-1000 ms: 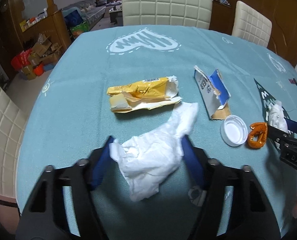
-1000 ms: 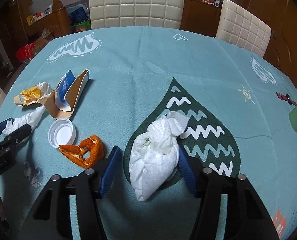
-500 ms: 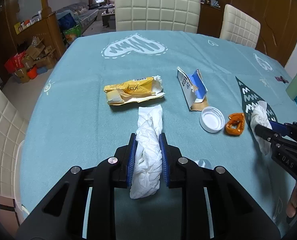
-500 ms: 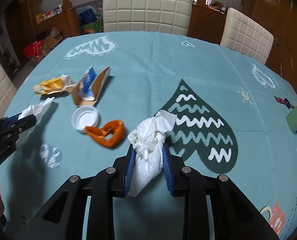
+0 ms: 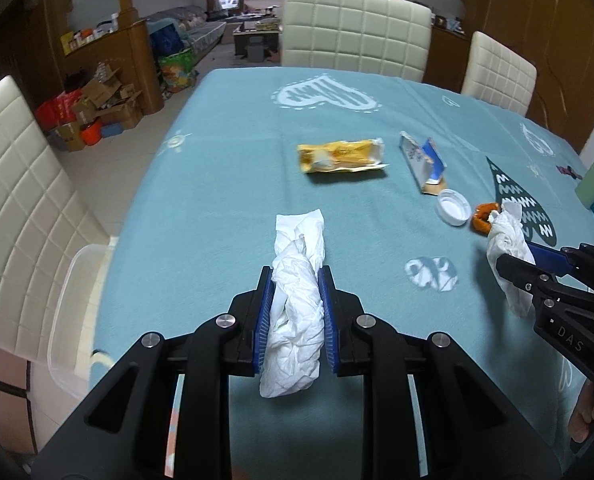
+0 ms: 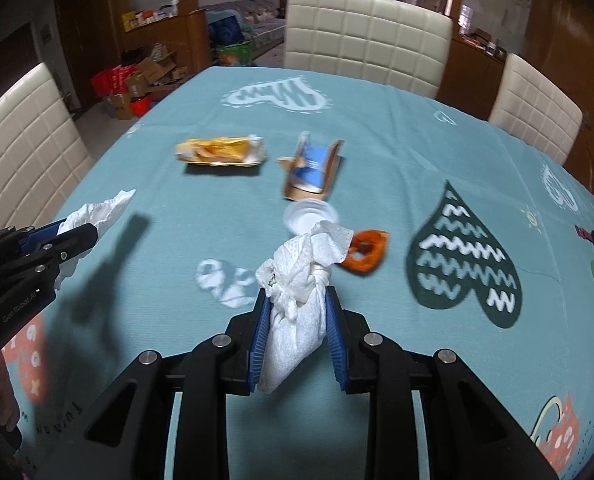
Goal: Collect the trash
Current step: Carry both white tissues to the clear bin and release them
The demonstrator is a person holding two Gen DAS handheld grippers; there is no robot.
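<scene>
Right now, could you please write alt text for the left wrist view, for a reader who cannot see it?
The left claw grips a crumpled white tissue above a teal tablecloth. Beyond lie a yellow wrapper, a torn blue carton, a white lid and orange peel; at right, the right claw holds another tissue.

teal tablecloth, white tissue, yellow wrapper

1. Left gripper clamps a crumpled white tissue between its blue pads, above the teal tablecloth.
2. At the right edge, the right gripper pinches a second tissue wad.
3. On the cloth beyond: yellow wrapper, torn blue carton, white lid, orange peel.
4. A clear plastic tub sits on the left chair.
</scene>
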